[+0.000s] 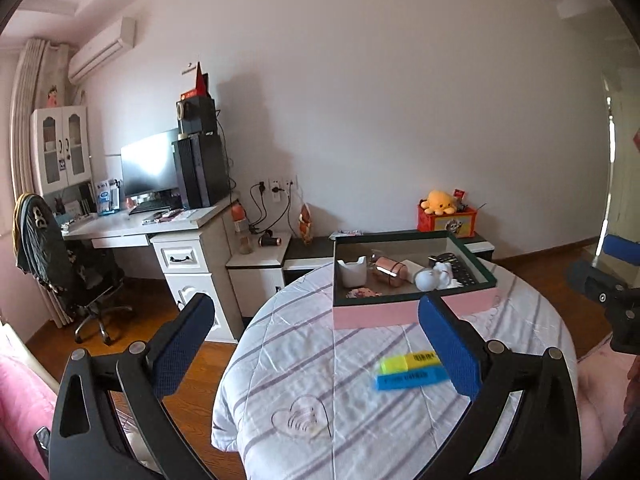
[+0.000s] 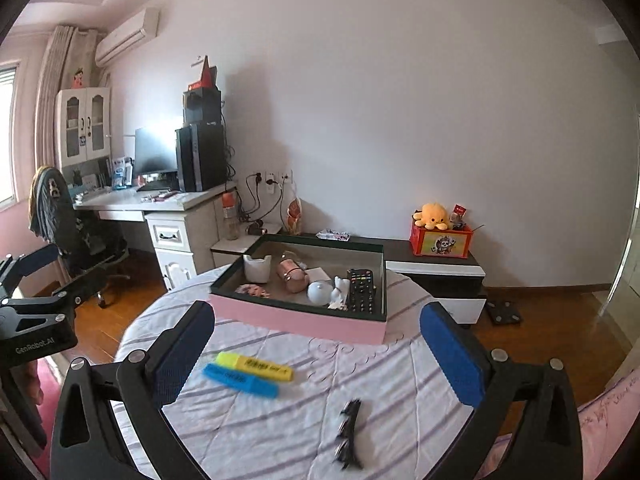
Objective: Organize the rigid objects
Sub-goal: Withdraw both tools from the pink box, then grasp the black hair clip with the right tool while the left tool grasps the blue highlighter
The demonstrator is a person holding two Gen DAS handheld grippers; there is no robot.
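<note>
A box (image 2: 298, 320) was set toward the far side of a round counter (image 2: 280, 420). Inside it, a cup (image 2: 257, 268) was placed at the left, a remote (image 2: 361, 290) at the right, and a figurine (image 2: 320, 292) between them. Two markers (image 2: 250, 372) were laid side by side, touching, nearer than the box. A hair clip (image 2: 348, 434) was laid nearer still, to their right.

Round table top covered by white quilted cloth (image 2: 280, 432) with grey stripes, matt, stitched. Pink-walled cardboard box (image 2: 304, 322) near the far edge: matt outside, dark smooth rim. Yellow plastic highlighter (image 2: 256, 366) and blue plastic highlighter (image 2: 240, 380): smooth, slight sheen. Black plastic hair clip (image 2: 349, 432): glossy. Brown wood floor (image 2: 552, 320): polished.
</note>
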